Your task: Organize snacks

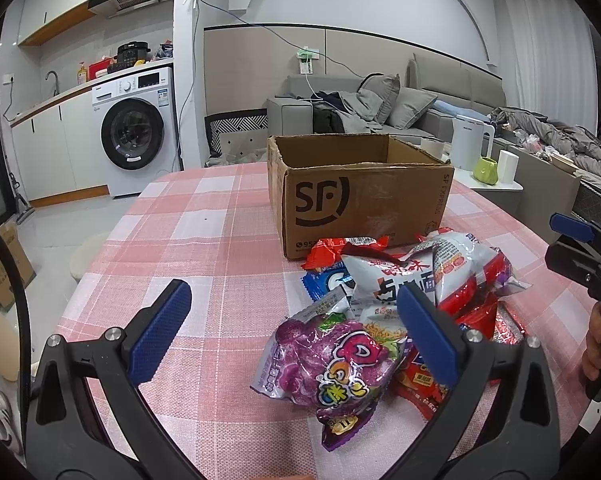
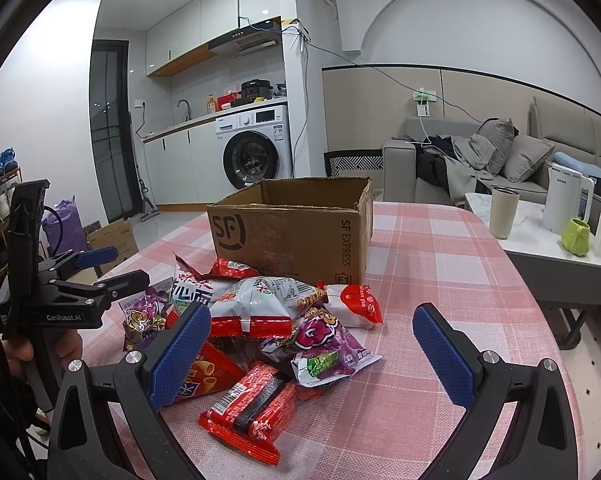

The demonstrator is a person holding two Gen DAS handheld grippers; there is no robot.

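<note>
Left wrist view: the left gripper (image 1: pixel 296 328) is hovering with its jaws spread wide and nothing between them, and the purple candy bag (image 1: pixel 328 364) is lying just ahead, toward its right finger, long axis running diagonally away. The right gripper (image 2: pixel 312 354) is also gaping empty, with the red wafer pack (image 2: pixel 252 404) sitting low between its fingers, nearest of all. The cardboard box (image 2: pixel 296 224) is waiting beyond the snack pile (image 2: pixel 260 312), straight ahead. I'm judging the right hand nearer for a first pick.
</note>
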